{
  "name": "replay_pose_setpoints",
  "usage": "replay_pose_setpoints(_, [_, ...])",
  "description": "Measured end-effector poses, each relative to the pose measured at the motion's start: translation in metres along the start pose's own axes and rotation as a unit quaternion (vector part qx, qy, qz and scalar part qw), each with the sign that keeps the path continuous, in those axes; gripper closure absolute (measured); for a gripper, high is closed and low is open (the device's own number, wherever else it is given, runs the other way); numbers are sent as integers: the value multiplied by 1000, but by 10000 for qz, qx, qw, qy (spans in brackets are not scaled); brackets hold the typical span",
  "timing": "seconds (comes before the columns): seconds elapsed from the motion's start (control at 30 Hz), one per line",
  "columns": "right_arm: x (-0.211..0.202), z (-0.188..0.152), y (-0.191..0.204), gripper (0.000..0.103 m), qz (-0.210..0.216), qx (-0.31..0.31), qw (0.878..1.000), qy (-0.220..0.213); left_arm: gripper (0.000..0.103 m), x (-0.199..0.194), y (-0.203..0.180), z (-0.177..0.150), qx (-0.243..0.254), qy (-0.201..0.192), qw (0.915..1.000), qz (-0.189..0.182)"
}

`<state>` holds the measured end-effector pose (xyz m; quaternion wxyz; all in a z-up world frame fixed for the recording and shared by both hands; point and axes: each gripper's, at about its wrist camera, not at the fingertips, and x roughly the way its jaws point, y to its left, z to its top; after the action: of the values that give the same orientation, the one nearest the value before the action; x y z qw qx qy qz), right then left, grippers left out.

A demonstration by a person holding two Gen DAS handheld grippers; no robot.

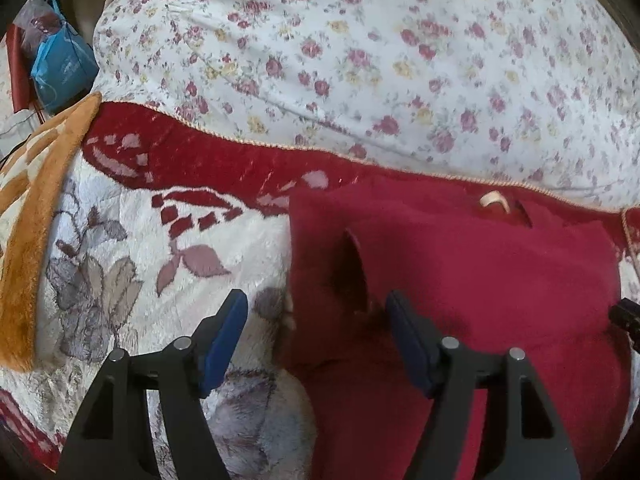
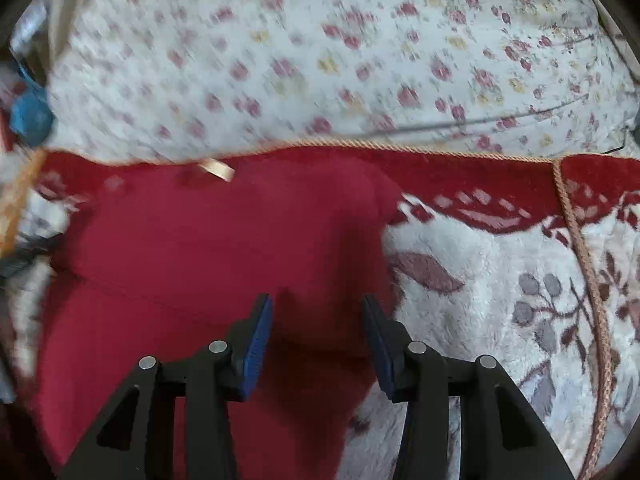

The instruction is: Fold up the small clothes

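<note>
A dark red fleece garment (image 1: 460, 280) lies flat on a plush blanket, with a cream hanging loop (image 1: 494, 200) at its far edge. My left gripper (image 1: 316, 298) stands open just above the garment's left edge. One blue pad is over the blanket and the other over the red cloth, where a dark fold runs. In the right wrist view the same garment (image 2: 200, 248) and loop (image 2: 218, 170) show. My right gripper (image 2: 317, 301) hovers open over the garment's right part, with red cloth below the gap and neither pad pressing on it.
The white plush blanket (image 1: 120, 280) has a red border and grey flowers, and a cord trim (image 2: 580, 248) edges it. Beyond it lies a rose-print sheet (image 1: 360, 60). An orange plush cloth (image 1: 24, 260) lies at the left, and a blue bag (image 1: 60, 68) at the far left.
</note>
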<state>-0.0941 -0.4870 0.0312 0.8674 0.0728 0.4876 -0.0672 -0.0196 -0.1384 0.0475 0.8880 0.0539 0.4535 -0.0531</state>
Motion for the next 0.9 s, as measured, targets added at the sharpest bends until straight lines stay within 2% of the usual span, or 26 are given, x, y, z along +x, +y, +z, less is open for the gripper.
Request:
replay_pose_setpoints(0.1, [-13, -1, -2, 51, -32, 80, 10000, -49, 28, 4, 3, -3, -22, 65, 10000, 54])
replay_pose_setpoints(0.23, [-48, -11, -11, 34, 267, 141, 9994, -155, 28, -11, 1, -6, 94, -98, 9999, 57])
replay_pose_setpoints(0.37, [-73, -32, -15, 23, 399, 147, 9988, -223, 28, -35, -1, -12, 262, -358, 9990, 55])
replay_pose_setpoints(0.57, [-80, -68, -18, 23, 416, 158, 9990, -45, 21, -67, 9, -33, 292, -484, 9983, -155])
replay_pose_setpoints(0.77, [-77, -92, -24, 23, 691, 409, 9968, 37, 21, -86, 28, -68, 112, -261, 9987, -414])
replay_pose_setpoints(0.9, [-71, -94, -28, 23, 815, 653, 9945, 28, 21, -91, 36, -92, 9, -126, 9994, -332])
